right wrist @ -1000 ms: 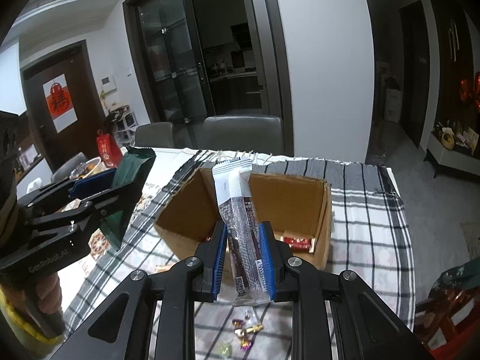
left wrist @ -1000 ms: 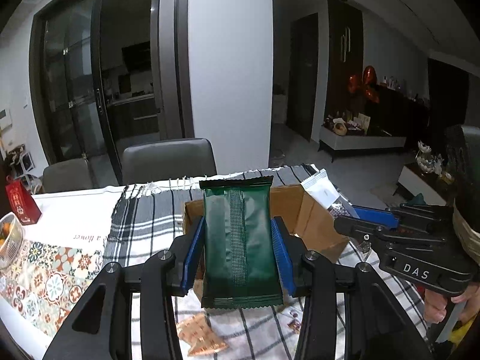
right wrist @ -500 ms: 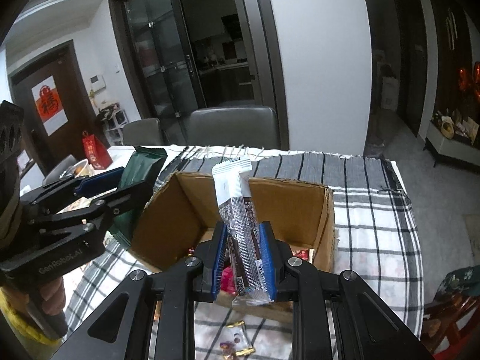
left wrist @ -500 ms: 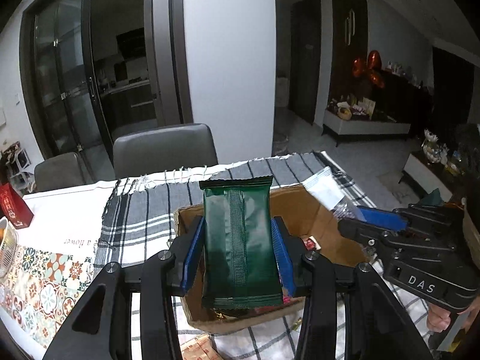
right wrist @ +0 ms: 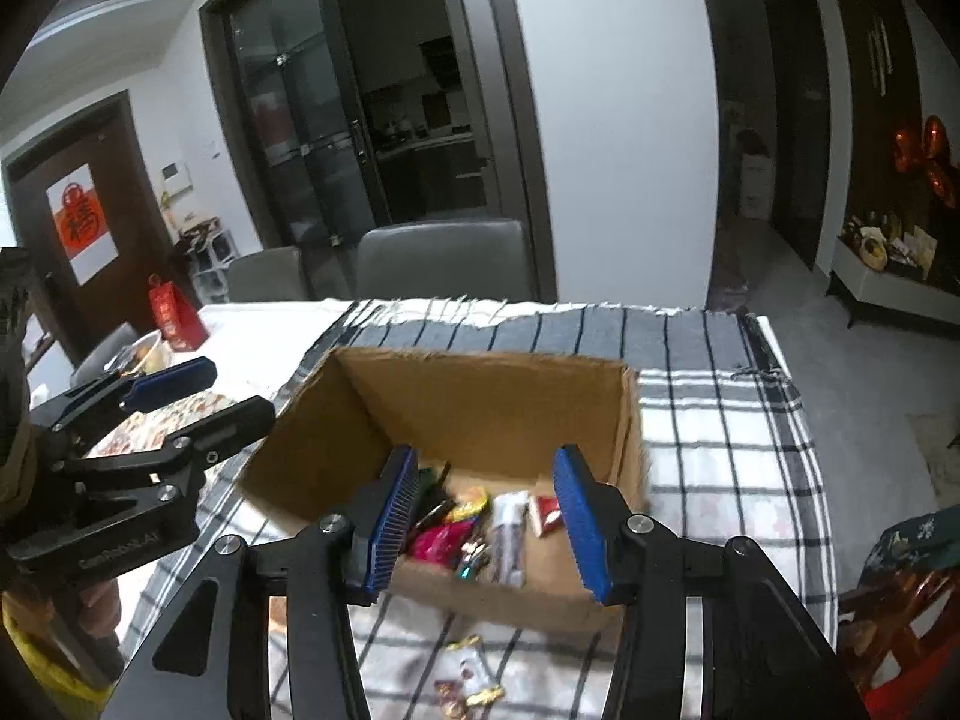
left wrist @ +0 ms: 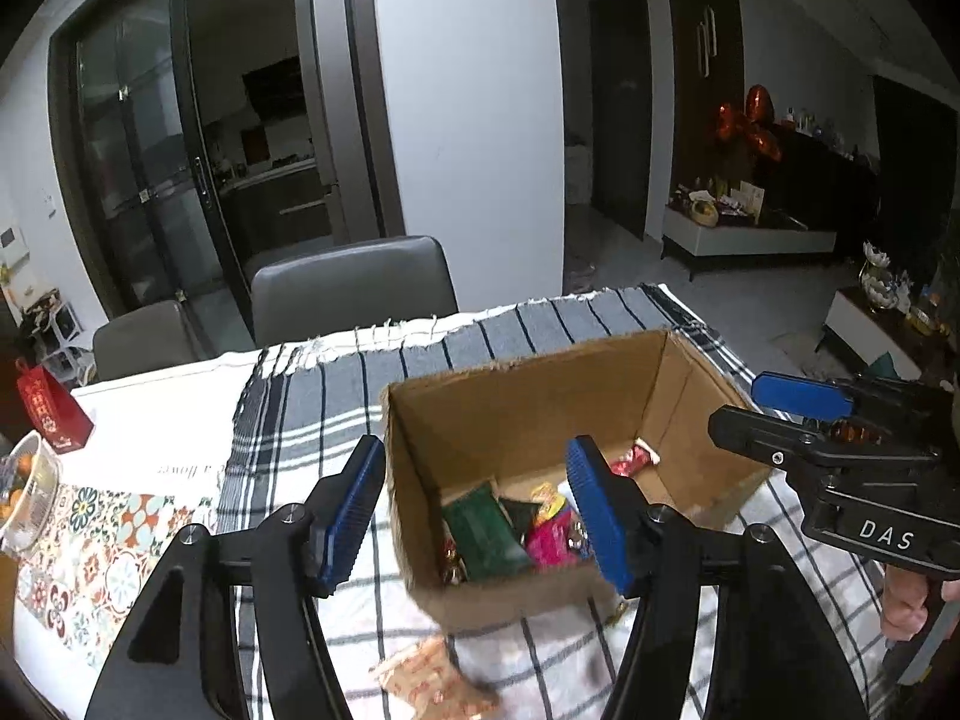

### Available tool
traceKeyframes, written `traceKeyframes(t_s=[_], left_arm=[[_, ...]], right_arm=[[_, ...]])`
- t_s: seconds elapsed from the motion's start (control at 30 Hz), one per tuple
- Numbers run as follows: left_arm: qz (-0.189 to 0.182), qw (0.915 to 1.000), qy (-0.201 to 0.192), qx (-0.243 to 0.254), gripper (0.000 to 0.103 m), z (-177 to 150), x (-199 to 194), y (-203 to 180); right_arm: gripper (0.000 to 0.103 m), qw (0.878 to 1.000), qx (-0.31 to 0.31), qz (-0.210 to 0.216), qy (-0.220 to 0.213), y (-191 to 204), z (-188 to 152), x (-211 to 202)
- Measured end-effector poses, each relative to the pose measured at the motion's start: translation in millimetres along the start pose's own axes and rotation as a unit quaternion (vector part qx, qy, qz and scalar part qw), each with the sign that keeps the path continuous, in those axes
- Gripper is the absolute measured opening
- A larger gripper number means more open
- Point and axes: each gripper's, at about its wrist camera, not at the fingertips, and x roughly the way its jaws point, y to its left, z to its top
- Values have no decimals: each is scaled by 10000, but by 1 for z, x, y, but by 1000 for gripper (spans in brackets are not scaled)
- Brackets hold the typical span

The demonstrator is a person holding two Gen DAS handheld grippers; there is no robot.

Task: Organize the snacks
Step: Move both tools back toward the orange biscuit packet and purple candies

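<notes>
Table (left wrist: 180,396) carries a grey-and-white checked cloth (left wrist: 312,420) on the near side, with a patterned tile-print runner (left wrist: 90,534) left of it. Two grey chairs (left wrist: 354,282) stand behind the far edge.

Cardboard box (left wrist: 528,384) sits open on the checked cloth, flaps up, seen from both wrist views. Inside on its floor: green packet (left wrist: 483,531) lying flat at the left, pink wrapper (left wrist: 549,540) just beside it, red packet (left wrist: 630,459) toward the far right corner. Right wrist view adds a clear-and-white sachet (right wrist: 507,534) lying between the pink wrapper and the red packet.

Left gripper (left wrist: 477,519): blue pads spread wide, nothing between them, hanging over the box's near-left corner. Right gripper (right wrist: 486,519): pads likewise wide apart and empty, above the box's near wall.

Loose on the cloth in front of the box: orange-patterned packet (left wrist: 429,675) and a few small wrapped candies (right wrist: 474,681).

Red paper bag (left wrist: 51,414) and a glass bowl (left wrist: 21,498) at the table's far left.
</notes>
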Motion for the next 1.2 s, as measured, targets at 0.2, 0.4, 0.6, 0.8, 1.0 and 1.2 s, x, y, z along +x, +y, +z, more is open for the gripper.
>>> traceKeyframes(t_s=[0.2, 0.4, 0.6, 0.8, 1.0, 1.2], left_arm=[[114, 9998, 137, -114, 62, -12, -20, 7], [255, 9994, 121, -198, 66, -24, -44, 13], [280, 9993, 106, -203, 68, -34, -58, 15], [299, 9990, 262, -188, 69, -46, -58, 20], [390, 9975, 545, -214, 69, -65, -48, 29], [434, 9944, 910, -325, 70, -88, -26, 37]], right_arm=[[48, 9998, 81, 37, 167, 10, -7, -12], [48, 9995, 7, 29, 316, 24, -16, -25], [48, 9987, 98, 174, 459, 31, -26, -31], [48, 9966, 165, 156, 798, 38, -39, -26], [48, 9917, 188, 61, 1270, 43, -54, -9], [48, 9851, 39, -107, 1718, 46, -74, 11]])
